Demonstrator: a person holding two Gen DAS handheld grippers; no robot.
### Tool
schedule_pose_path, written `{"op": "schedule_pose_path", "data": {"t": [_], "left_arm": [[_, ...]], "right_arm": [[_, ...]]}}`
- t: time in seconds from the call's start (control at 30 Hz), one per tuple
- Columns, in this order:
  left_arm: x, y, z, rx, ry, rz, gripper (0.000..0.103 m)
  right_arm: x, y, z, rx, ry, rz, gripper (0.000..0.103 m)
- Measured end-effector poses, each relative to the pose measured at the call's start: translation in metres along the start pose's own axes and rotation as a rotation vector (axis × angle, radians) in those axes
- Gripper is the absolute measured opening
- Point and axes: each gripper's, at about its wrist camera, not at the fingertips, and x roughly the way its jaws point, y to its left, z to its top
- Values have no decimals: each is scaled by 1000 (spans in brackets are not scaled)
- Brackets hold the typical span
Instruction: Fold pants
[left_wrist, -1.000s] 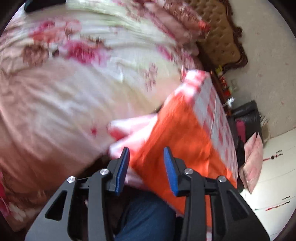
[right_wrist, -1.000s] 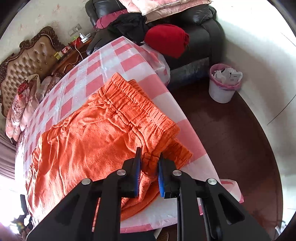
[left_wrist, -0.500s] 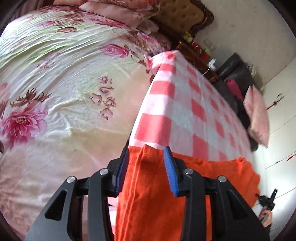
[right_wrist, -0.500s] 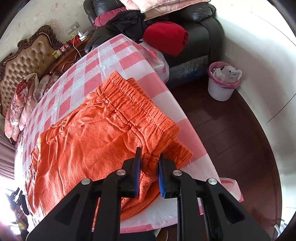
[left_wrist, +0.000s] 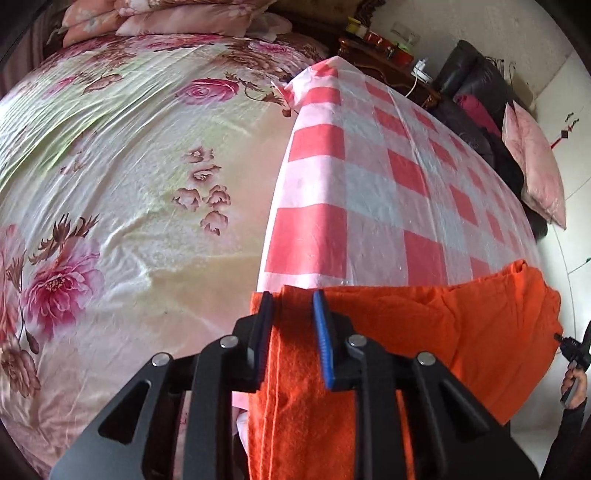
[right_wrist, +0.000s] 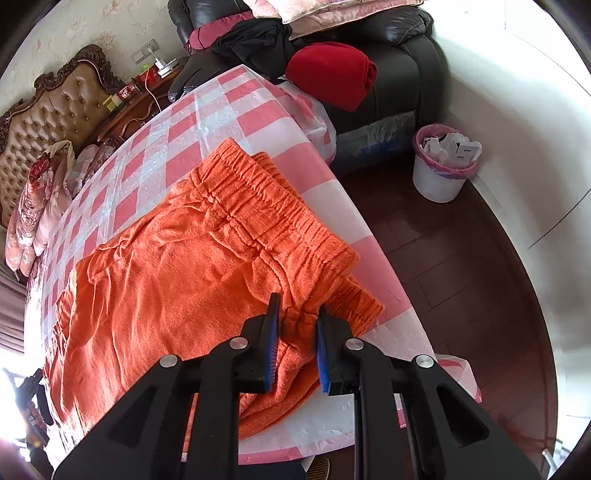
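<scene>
Fabric of the orange pants (right_wrist: 177, 295) sits pinched between both tongs: the right gripper (right_wrist: 295, 317) nips the waistband corner and the left gripper (left_wrist: 291, 306) the leg hem, likely to keep them taut. Ahead of both, the pants lie spread on the checked tablecloth (left_wrist: 388, 184), probably for folding in half.

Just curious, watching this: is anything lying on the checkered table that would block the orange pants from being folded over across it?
Nothing visible does. Beyond the orange pants the checkered tablecloth shows bare to its far end, and both the left gripper and right gripper already have fabric between their fingers.
</scene>
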Motion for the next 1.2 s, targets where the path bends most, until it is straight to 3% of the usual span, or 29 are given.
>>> {"op": "schedule_pose_path", "data": {"t": [0.07, 0.3, 0.5, 0.7, 0.77, 0.8, 0.83, 0.93, 1.03, 1.1, 1.2], "left_arm": [[-3, -2, 2, 12, -5, 6, 7], [-53, 8, 10, -57, -142, 10, 5], [-13, 30, -2, -135, -51, 58, 5], [-19, 50, -9, -254, -122, 30, 15], [-37, 58, -15, -296, -163, -2, 24], [-49, 61, -20, -325, -198, -20, 36], [-60, 65, -28, -358, -238, -40, 46], [-87, 82, -70, -459, -296, -82, 47], [-98, 95, -126, -552, -291, -157, 46], [-96, 103, -167, -626, -292, -253, 46], [-72, 106, -202, -718, -262, -396, 47]], "right_arm": [[0, 0, 0, 6, -1, 0, 17], [-19, 10, -2, -35, -67, 4, 18], [-5, 8, -4, -43, -35, -14, 18], [0, 1, -5, -31, -35, 6, 17], [0, 1, -6, -33, -39, 2, 17], [0, 1, -5, -30, -38, 1, 17], [0, 2, -5, -30, -36, -2, 17], [0, 6, -5, -50, -41, -20, 19], [-1, 6, -8, -49, -55, -26, 19], [0, 6, -9, -38, -61, -27, 20], [0, 8, -9, -34, -64, -46, 21]]}}
